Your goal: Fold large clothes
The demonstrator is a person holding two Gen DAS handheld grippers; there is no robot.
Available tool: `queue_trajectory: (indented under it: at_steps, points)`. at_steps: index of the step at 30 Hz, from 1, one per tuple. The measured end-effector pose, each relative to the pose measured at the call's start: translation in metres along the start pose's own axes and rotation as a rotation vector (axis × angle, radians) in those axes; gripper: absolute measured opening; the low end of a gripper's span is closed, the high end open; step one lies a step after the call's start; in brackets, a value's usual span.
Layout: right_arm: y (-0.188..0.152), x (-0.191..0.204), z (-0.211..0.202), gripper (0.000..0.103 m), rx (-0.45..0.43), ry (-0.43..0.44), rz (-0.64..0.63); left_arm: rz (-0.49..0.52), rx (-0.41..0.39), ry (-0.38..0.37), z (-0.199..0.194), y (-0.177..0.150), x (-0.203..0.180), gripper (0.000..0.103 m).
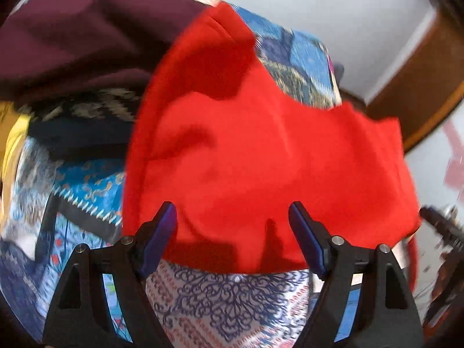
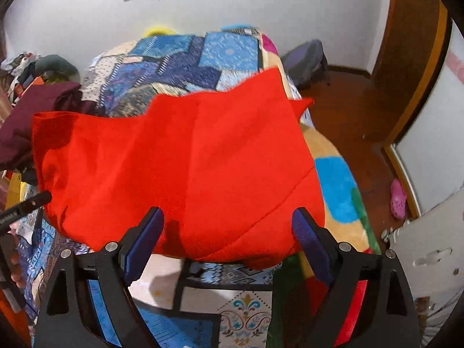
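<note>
At the upper left of my left view a heap of maroon matte cloth (image 1: pixel 87 37) slumps in soft folds. Centre frame, the bright red woven garment (image 1: pixel 261 159) lies rumpled on the bed's blue patchwork-print cover (image 1: pixel 87 191), its near hem between my left tongs (image 1: pixel 232 226), which gape wide and empty. In my right view the red garment (image 2: pixel 179 168) fills the middle; my right tongs (image 2: pixel 229 232) also stand wide, gripping nothing.

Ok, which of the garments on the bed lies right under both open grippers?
The bright red cloth garment, spread over the blue patchwork bedspread. The dark maroon garment sits bunched at the far left, away from both grippers.
</note>
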State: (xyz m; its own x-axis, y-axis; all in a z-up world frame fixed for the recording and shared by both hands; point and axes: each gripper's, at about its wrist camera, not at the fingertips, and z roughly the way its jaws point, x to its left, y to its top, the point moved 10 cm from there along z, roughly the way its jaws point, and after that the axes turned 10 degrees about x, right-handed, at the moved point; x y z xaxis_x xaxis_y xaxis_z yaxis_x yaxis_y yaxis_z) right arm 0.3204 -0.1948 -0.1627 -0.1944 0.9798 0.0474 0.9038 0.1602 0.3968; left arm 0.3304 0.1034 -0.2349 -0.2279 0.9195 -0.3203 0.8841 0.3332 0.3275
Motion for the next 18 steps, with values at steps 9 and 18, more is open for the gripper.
queue_trajectory:
  at_steps: [9, 18]
  points:
    - [0.017, 0.038, -0.038, 0.088, -0.125, 0.008, -0.096, -0.243, -0.065, -0.121, -0.031, -0.016, 0.030, 0.079]
    - [0.013, 0.062, -0.021, 0.088, -0.101, 0.011, -0.149, -0.384, 0.101, -0.271, 0.016, -0.047, 0.041, 0.080]
